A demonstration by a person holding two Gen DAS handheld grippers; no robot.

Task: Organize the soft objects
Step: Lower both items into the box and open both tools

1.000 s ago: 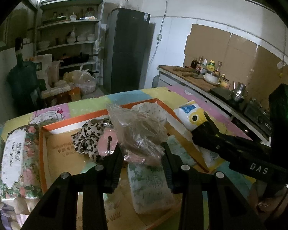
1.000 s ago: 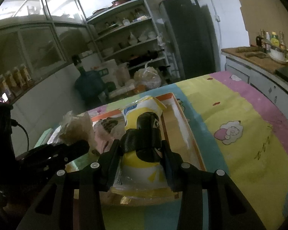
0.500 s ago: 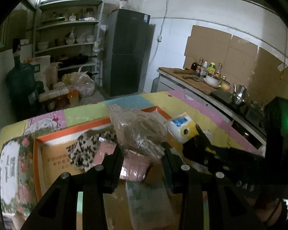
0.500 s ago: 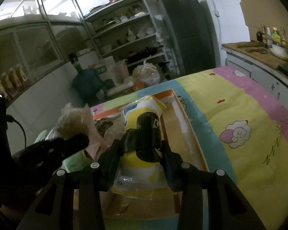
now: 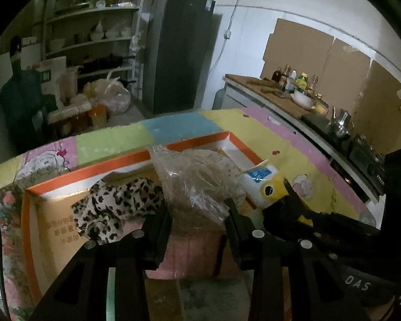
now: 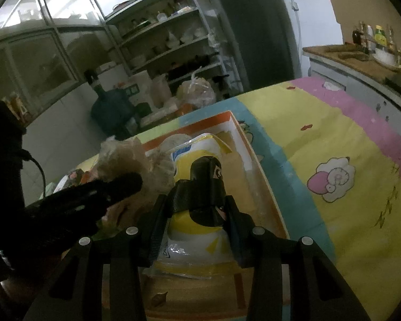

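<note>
Left gripper (image 5: pixel 197 219): clamped on crinkly bag (image 5: pixel 192 184); film may slip.
Right gripper (image 6: pixel 195 214): clamped on yellow pack (image 6: pixel 200 187), probably firmly.
Risk: grippers colliding at 3 o'clock over box (image 5: pixel 136 157).

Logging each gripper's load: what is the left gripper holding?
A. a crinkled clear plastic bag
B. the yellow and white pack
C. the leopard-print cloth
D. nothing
A: in the left wrist view the left gripper has its fingers pressed on the crinkled clear plastic bag, held above the orange-rimmed box.
</note>
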